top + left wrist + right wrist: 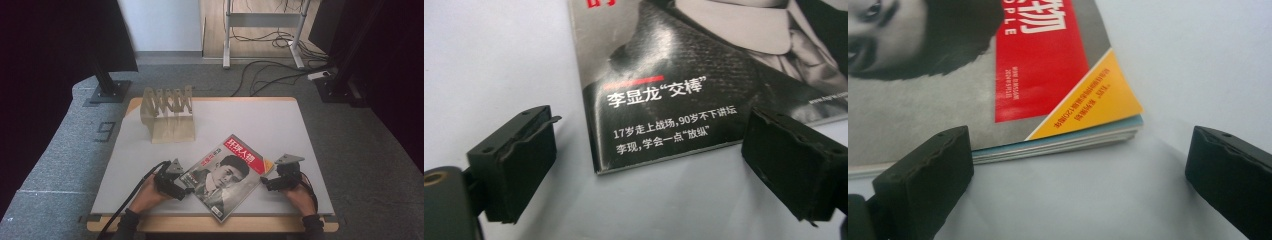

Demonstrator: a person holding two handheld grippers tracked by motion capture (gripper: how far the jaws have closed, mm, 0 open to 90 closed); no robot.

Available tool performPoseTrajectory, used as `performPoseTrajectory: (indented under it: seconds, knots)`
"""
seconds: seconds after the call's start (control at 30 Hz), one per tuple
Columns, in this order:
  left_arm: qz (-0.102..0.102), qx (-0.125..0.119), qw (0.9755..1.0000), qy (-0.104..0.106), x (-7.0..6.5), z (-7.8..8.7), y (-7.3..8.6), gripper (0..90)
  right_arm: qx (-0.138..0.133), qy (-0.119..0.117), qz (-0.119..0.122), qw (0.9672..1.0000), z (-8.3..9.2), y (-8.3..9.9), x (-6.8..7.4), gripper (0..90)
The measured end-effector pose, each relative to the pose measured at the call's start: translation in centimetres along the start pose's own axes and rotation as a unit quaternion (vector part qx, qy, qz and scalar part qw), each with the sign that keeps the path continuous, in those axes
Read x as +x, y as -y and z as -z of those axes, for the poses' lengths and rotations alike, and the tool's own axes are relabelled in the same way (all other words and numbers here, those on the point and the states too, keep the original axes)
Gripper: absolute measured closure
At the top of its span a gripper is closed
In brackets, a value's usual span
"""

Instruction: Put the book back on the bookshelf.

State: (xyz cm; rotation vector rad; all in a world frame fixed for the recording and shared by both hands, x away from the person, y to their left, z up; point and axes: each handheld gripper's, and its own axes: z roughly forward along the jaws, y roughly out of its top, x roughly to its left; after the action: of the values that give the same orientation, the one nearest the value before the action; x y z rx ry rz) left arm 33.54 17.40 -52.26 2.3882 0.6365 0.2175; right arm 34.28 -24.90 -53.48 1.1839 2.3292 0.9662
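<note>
A magazine (227, 172) lies flat and askew on the near middle of the table (280, 125), well apart from the wooden rack (169, 112) at the far left. The left gripper (186, 190) sits at the magazine's near-left edge, jaws spread with a corner between them but not pinched. The right gripper (263, 184) sits just beside its right corner, jaws spread and holding nothing.

Magazine (684, 100) cover cut off by frame edges in both gripper views; small print (1007, 85) unreadable
</note>
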Motion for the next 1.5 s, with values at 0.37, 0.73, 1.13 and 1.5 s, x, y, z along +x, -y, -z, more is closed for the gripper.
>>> performPoseTrajectory:
  seconds: [0.37, 0.73, 1.13, 1.5]
  knots:
    - [-0.01, -0.005, 0.9999, 0.013, -2.4, -0.2, 0.0, 6.8, 0.005, 0.005, -0.008, 0.9999, -1.9, -2.0, -1.6, 0.0]
    - [0.002, -0.011, 0.999, 0.043, -3.9, 0.0, 0.0, 7.4, 0.022, 0.024, -0.008, 0.9994, -4.3, -4.9, -3.1, 0.0]
    - [0.052, -0.013, 0.9984, -0.018, -2.3, 0.8, 1.3, 0.0, 0.013, -0.003, -0.019, 0.9997, -3.8, -4.9, -3.5, 3.4]
    - [0.052, -0.015, 0.9976, -0.042, -2.2, 0.6, 1.7, 0.0, 0.002, -0.009, -0.012, 0.9999, -2.6, -5.8, -3.7, 3.3]
